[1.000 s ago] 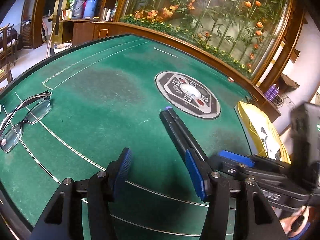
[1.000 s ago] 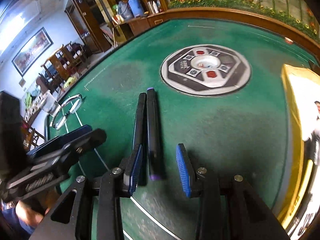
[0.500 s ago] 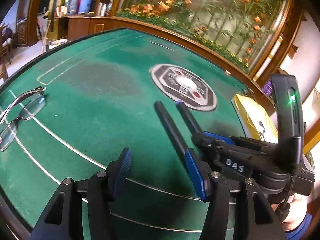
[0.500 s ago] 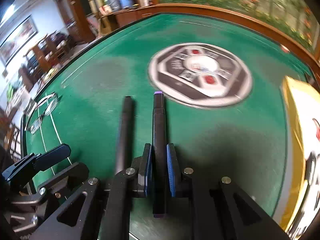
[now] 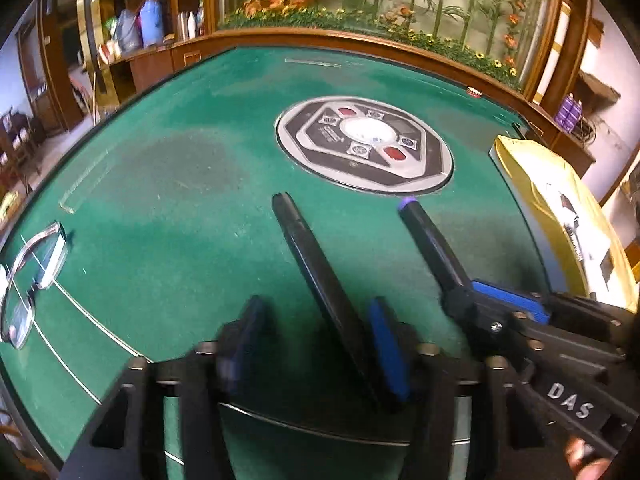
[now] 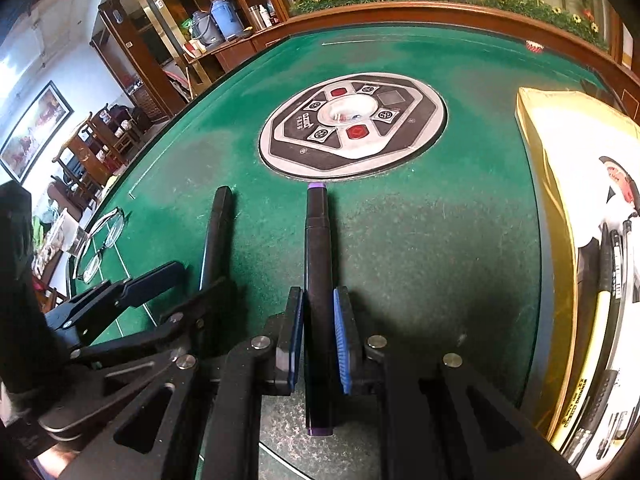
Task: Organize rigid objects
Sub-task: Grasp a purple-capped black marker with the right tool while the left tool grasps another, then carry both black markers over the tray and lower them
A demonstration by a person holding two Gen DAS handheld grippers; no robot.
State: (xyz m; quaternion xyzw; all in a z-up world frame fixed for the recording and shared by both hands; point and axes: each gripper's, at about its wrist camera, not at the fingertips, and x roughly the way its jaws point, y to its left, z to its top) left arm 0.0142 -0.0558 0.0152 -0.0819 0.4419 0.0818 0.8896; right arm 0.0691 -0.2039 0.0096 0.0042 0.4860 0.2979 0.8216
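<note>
Purple-tipped marker point(image 6: 318, 280) between clamped jaws

Green felt surface point(image 5: 168, 184) carries a round control panel point(image 5: 365, 145); nearer than it lie 2 black markers point(image 5: 316, 272), glasses point(image 5: 28, 276) far left, yellow package point(image 5: 560, 208) right.

A green felt table point(image 5: 168, 184) fills the near view, with a round control panel point(image 5: 364, 148) set in its middle and a wooden rim point(image 6: 440, 14) along the far edge. Behind the rim stand fake flowers point(image 5: 360, 4) and bamboo stems. Far left, a wooden cabinet point(image 6: 224, 46) carries blue flasks point(image 6: 226, 16). Further left are wooden chairs point(image 6: 86, 148) and a framed painting point(image 6: 34, 130) on a white wall, brightly lit.
</note>
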